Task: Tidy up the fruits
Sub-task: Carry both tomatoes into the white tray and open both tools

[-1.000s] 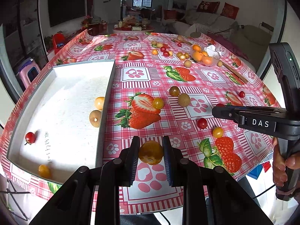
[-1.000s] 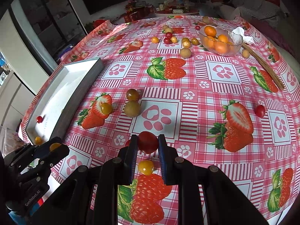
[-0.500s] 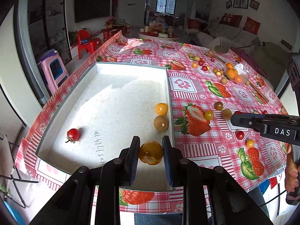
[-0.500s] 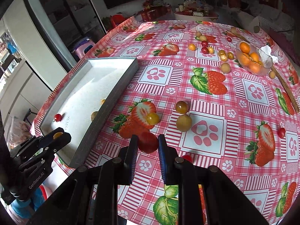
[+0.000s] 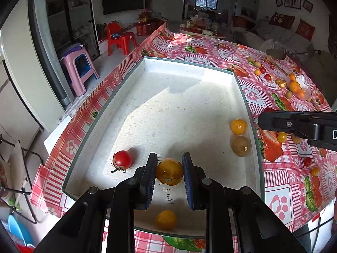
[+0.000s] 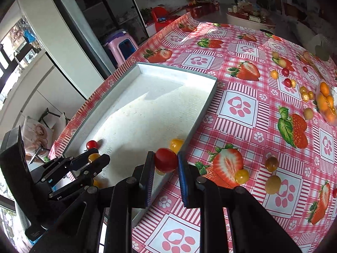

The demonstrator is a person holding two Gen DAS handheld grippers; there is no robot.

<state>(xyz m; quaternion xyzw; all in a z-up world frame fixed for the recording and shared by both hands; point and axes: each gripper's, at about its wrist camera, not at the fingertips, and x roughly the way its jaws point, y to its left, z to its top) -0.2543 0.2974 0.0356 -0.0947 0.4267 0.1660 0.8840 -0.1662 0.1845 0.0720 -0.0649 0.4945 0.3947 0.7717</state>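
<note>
In the left wrist view the left tongs [image 5: 169,171] pinch an amber fruit [image 5: 169,171] at lower centre, over the near end of the white tray [image 5: 84,141]. In the tray lie a red tomato [image 5: 122,159] at lower left, a yellow fruit [image 5: 238,126] and a brown fruit [image 5: 240,145] by the right wall, and an orange fruit [image 5: 166,219] at the bottom edge. In the right wrist view the right tongs [image 6: 165,162] pinch a red fruit [image 6: 166,160] at lower centre, over the tray's right wall. More fruit sits scattered on the strawberry-print counter [image 6: 242,105] at right, some of it in a clear bowl [image 6: 325,103] at the far right.
</note>
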